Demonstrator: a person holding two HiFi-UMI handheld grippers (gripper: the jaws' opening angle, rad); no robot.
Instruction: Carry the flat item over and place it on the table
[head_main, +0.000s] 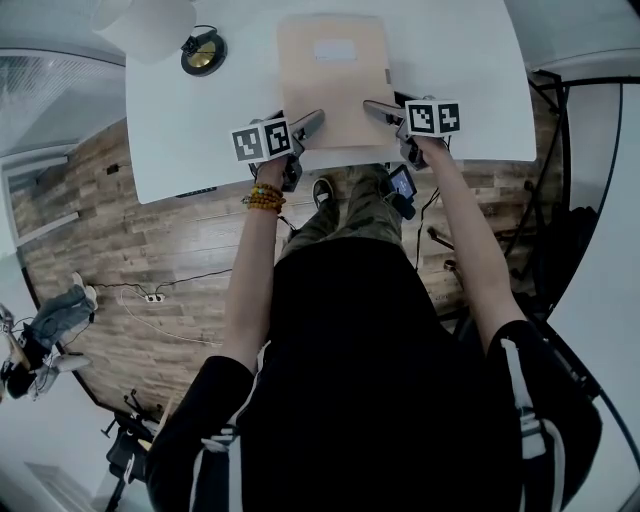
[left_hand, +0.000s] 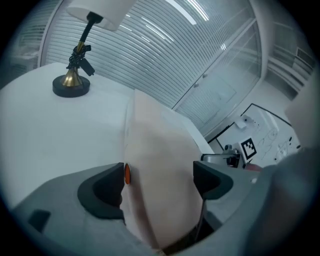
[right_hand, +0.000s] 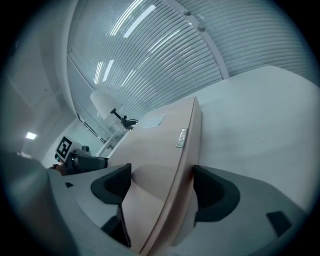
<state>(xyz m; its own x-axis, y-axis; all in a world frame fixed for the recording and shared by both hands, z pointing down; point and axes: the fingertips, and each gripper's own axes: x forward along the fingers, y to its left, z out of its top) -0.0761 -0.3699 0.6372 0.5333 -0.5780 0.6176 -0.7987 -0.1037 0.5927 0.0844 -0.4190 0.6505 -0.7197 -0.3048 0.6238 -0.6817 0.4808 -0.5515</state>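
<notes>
the flat item, a tan folder (head_main: 335, 80), lies on the white table (head_main: 180, 130), just off to the side of the lamp (head_main: 203, 52), whose brass base stands near the table's far corner. its long axis runs straight away from the person, roughly in line with the lamp at its far end. the left gripper (head_main: 312, 122) sits at the near corner on the lamp's side and the right gripper (head_main: 375, 108) at the near corner away from the lamp, so neither hand is nearer; both point inward at the folder's short near edge. in each gripper view the jaws stand apart with the folder's corner between them, unclamped, and whether the left pad with the orange dot touches the sheet i cannot tell. judging by this, the placing looks nearly finished, and the coming move turns on drawing both grippers back along the long axis, away from the lamp, without dragging the sheet. a pale blank-looking label (head_main: 335, 50) sits on the folder's face towards the lamp end, and a small tag (right_hand: 181, 138) on its edge carries print too small to read. each marker cube (head_main: 262, 140) shows only black-and-white squares.
</notes>
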